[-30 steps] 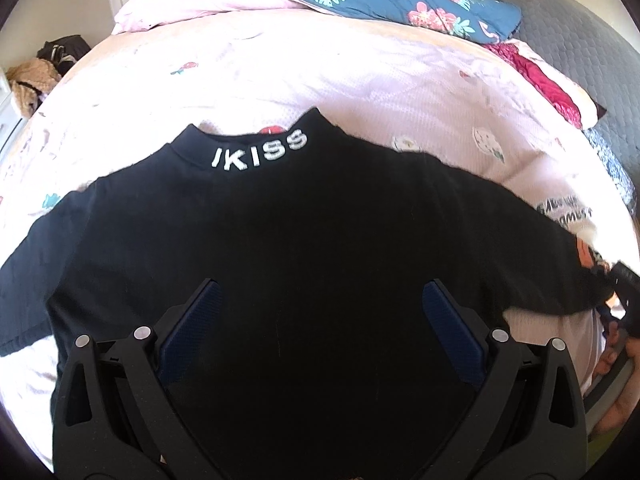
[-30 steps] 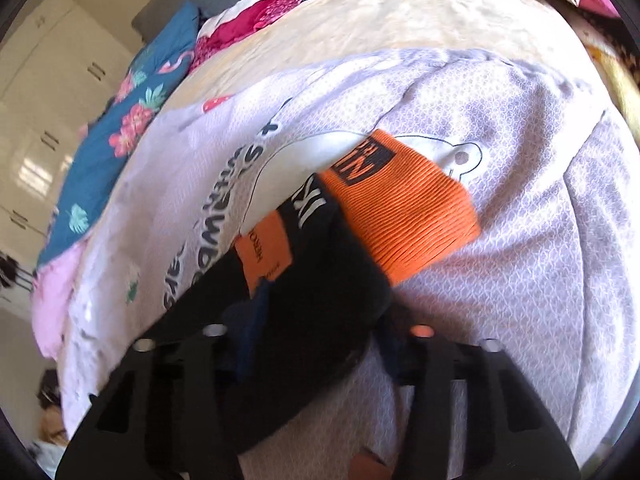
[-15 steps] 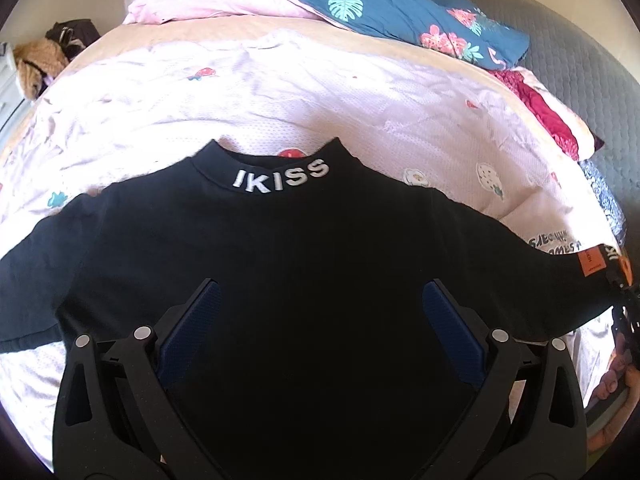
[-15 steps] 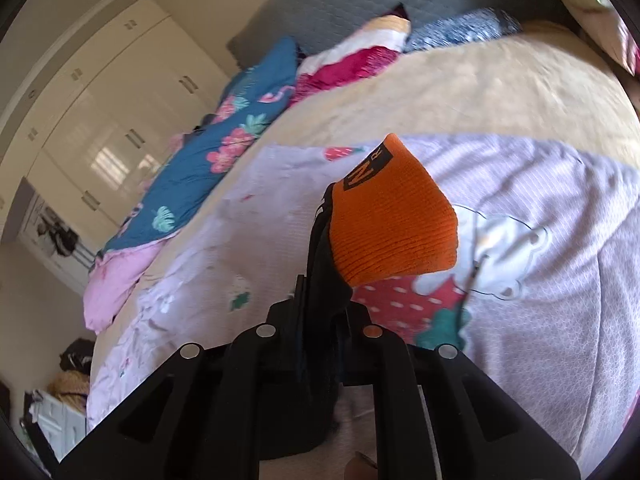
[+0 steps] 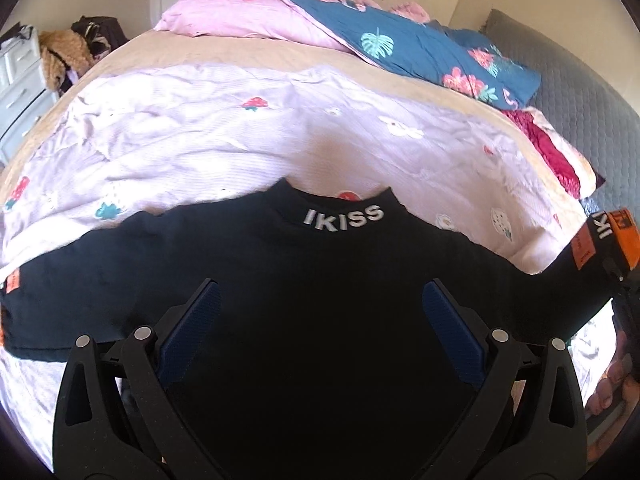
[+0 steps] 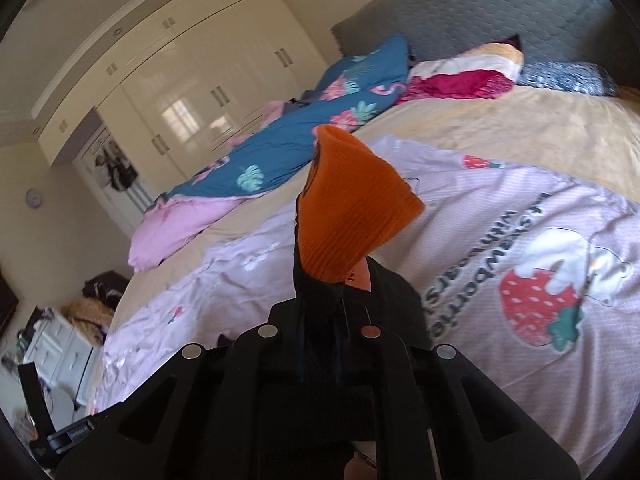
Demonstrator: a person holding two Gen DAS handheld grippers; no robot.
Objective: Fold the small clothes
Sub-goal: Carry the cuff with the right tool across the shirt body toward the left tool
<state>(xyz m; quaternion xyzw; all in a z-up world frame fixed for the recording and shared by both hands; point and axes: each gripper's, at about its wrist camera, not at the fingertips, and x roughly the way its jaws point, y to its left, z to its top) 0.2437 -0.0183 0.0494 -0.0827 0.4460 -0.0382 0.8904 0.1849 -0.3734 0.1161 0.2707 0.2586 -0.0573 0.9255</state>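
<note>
A small black sweater (image 5: pixel 320 280) with white "IKISS" on its collar lies flat on the pink strawberry sheet (image 5: pixel 200 148), sleeves spread left and right. My left gripper (image 5: pixel 320 320) is open, its blue pads (image 5: pixel 192 320) hovering over the sweater's body. My right gripper (image 6: pixel 320 344) is shut on the sweater's right sleeve near its orange cuff (image 6: pixel 352 216), which stands up above the jaws. That lifted cuff also shows in the left wrist view (image 5: pixel 624 236) at the far right.
The bed has a tan cover (image 6: pixel 520 128), a blue floral duvet (image 5: pixel 420 52) and pink bedding (image 5: pixel 248 20) piled at the far side, a grey headboard (image 6: pixel 480 12), white wardrobes (image 6: pixel 192 80) and a drawer unit (image 5: pixel 20 76) beyond.
My right gripper closed on the sleeve and lifted it off the sheet, the orange cuff now pointing up. The left gripper drew back and stays open.
</note>
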